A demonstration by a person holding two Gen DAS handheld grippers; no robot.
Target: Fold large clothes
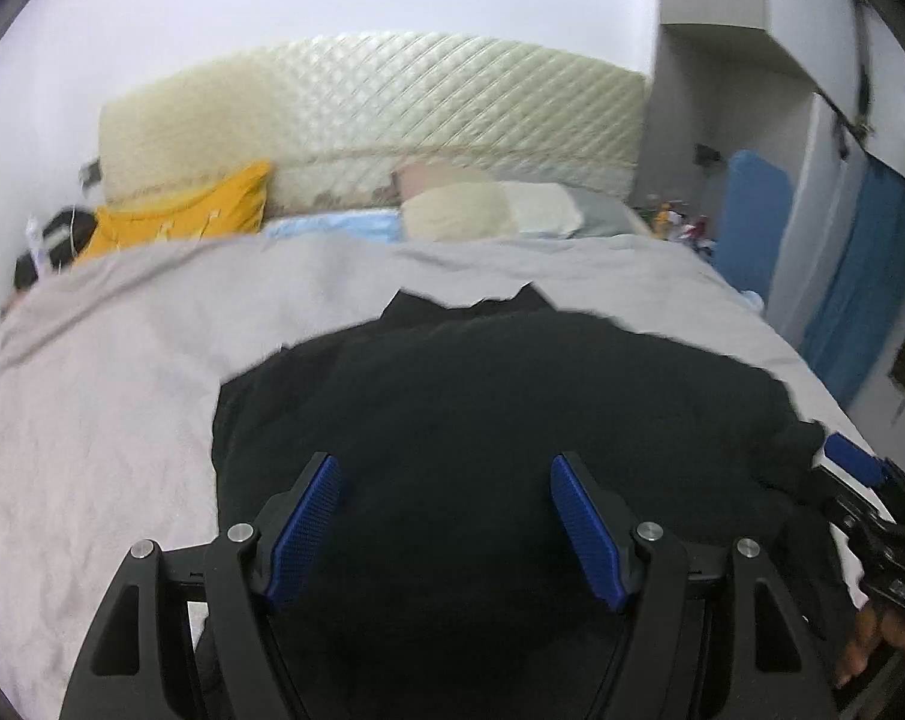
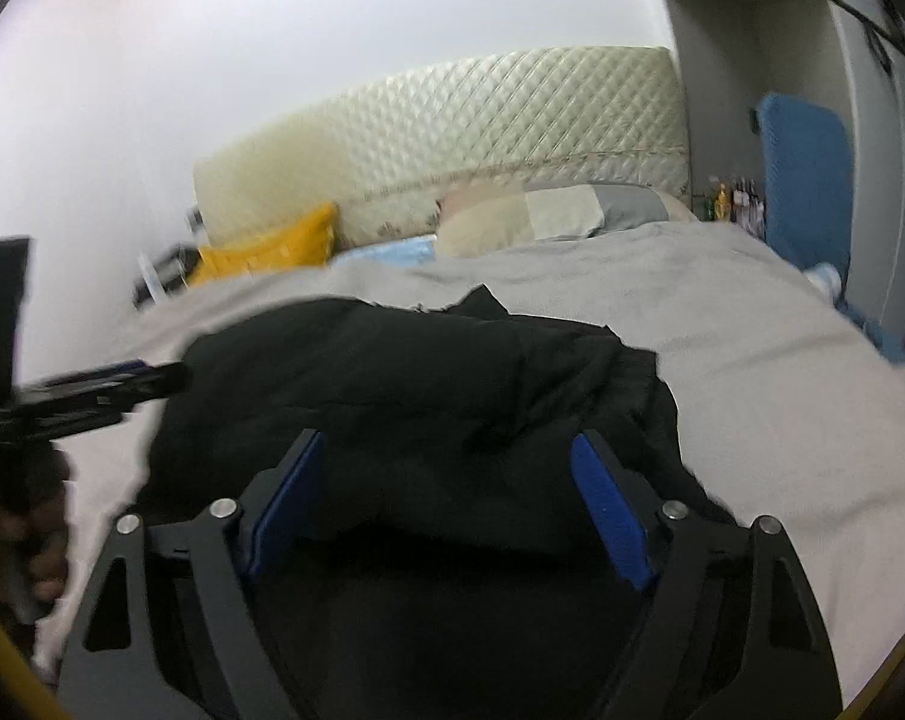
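A large black garment (image 1: 482,408) lies in a loose folded heap on the grey bed cover (image 1: 104,372). It also shows in the right wrist view (image 2: 404,384). My left gripper (image 1: 446,468) is open above the garment's near part, blue pads wide apart, holding nothing. My right gripper (image 2: 446,450) is open above the same garment, holding nothing. The right gripper also shows at the right edge of the left wrist view (image 1: 860,468). The left gripper shows blurred at the left of the right wrist view (image 2: 92,384).
A quilted cream headboard (image 1: 428,108) stands behind the bed. A yellow pillow (image 1: 182,216), a beige pillow (image 1: 488,210) and a light blue cloth (image 1: 338,225) lie at the head. A blue chair (image 2: 806,180) and a cluttered shelf (image 2: 728,198) stand to the right.
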